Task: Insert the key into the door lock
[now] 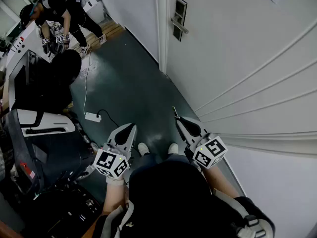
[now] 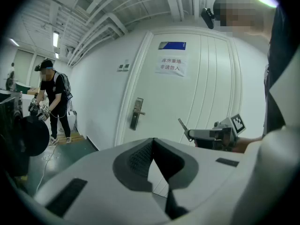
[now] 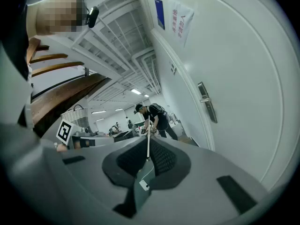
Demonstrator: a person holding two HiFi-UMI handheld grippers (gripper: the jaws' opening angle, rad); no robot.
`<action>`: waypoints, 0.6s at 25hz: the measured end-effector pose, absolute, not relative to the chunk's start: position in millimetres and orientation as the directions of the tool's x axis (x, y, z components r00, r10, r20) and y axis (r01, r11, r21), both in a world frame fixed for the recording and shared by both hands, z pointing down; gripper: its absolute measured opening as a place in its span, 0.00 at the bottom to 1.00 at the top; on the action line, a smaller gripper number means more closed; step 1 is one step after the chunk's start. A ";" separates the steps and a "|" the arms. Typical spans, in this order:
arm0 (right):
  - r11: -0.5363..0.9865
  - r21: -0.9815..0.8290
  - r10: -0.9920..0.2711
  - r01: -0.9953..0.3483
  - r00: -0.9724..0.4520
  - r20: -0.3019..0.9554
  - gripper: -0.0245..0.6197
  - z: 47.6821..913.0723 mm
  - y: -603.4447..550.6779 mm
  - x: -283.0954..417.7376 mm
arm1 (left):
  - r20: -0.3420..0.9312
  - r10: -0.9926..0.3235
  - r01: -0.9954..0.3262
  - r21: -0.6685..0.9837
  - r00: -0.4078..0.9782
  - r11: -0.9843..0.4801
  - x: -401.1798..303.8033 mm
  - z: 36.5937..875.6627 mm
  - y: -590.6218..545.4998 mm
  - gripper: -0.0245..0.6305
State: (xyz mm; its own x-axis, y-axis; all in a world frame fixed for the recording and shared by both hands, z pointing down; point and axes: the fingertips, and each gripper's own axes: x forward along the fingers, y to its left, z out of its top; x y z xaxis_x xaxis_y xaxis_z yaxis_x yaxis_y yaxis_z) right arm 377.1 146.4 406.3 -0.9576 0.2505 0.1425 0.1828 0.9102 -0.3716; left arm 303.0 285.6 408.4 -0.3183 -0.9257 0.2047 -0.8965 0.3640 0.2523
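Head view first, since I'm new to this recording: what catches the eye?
The big white door fills the right side, its lock near the top edge. Below, the right gripper pinches a thin key in its jaws, well short of the lock; the left gripper is shut, empty.

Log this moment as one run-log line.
right tool: shut on key | left tool: shut, empty | door lock: ahead, untouched | key: not yet inserted
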 end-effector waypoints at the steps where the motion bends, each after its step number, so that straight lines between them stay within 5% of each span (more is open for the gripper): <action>1: 0.913 -0.366 0.252 0.183 -0.956 0.148 0.09 406.6 155.2 373.4 | 0.197 -0.925 -0.894 0.256 -0.324 0.367 300.3 408.1 294.5 0.05; 15: 0.926 -0.346 0.217 0.152 -0.963 0.158 0.09 396.6 250.5 290.4 | 0.150 -0.936 -0.911 0.226 -0.318 0.346 218.5 404.5 392.1 0.05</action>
State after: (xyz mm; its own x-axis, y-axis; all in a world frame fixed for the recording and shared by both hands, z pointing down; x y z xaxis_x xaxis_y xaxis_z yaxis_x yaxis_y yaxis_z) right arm 290.4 250.5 396.6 -0.9635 0.2166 0.1575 0.1516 0.9259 -0.3461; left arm 218.5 392.1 404.5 -0.3184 -0.9359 0.1505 -0.9106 0.3461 0.2258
